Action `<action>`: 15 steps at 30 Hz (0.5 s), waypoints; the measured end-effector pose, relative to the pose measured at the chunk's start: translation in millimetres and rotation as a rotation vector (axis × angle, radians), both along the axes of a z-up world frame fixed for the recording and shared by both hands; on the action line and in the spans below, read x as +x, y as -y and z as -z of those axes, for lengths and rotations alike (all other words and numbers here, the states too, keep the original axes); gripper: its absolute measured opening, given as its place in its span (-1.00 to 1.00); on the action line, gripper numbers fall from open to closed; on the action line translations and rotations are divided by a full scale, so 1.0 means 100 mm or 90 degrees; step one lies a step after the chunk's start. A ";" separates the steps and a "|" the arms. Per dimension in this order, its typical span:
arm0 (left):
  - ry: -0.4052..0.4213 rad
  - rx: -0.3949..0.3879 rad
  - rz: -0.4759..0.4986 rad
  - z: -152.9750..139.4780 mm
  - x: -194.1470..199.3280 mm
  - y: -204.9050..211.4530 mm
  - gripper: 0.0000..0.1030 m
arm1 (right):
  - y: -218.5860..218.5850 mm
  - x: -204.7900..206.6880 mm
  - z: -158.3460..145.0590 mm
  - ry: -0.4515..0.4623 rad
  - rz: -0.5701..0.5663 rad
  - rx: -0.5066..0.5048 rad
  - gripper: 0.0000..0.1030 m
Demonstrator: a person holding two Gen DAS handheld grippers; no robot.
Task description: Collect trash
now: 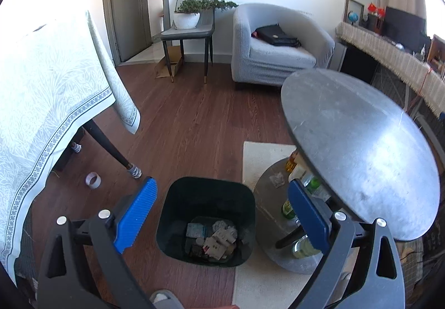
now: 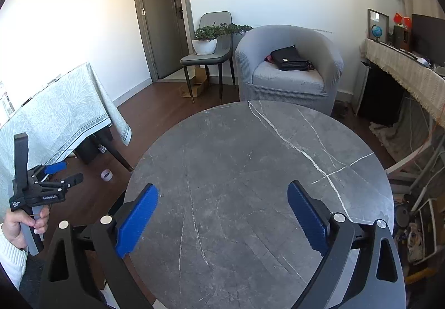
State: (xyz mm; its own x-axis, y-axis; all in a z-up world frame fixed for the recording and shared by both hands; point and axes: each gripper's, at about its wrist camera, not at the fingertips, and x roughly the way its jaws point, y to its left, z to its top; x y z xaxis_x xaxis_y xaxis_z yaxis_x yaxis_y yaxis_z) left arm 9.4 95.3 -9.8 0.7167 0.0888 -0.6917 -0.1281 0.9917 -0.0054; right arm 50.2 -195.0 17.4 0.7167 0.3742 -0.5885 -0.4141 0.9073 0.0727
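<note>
A dark trash bin (image 1: 205, 220) stands on the wood floor, holding several crumpled papers and wrappers (image 1: 217, 239) at its bottom. My left gripper (image 1: 222, 192) is open and empty, held above the bin. My right gripper (image 2: 222, 197) is open and empty above the round grey marble table (image 2: 250, 169), whose top is bare. The left gripper also shows in the right wrist view (image 2: 59, 174), held in a hand at the far left.
The round table (image 1: 361, 147) is right of the bin, with bottles (image 1: 289, 208) on its lower shelf. A cloth-covered table (image 1: 41, 114) stands left. A tape roll (image 1: 93, 180) lies on the floor. A grey armchair (image 1: 278, 44) and chair with plant (image 1: 189, 16) stand behind.
</note>
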 end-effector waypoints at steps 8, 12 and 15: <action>-0.020 0.011 0.015 0.12 0.00 0.07 0.88 | 0.01 0.03 0.03 -0.006 0.000 0.008 0.86; -0.020 0.004 0.019 0.11 0.01 0.11 0.87 | -0.04 0.06 0.08 -0.013 0.000 -0.001 0.86; -0.014 0.007 0.025 0.10 0.00 0.15 0.87 | -0.11 0.07 0.12 -0.018 -0.006 -0.008 0.86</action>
State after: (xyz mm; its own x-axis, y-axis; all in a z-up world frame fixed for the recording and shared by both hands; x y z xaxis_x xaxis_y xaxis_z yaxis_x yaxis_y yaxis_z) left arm 9.8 80.5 -19.8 0.7042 0.0684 -0.7067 -0.0895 0.9960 0.0072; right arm 57.5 -184.4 5.4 0.6959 0.3734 -0.6135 -0.4209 0.9042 0.0729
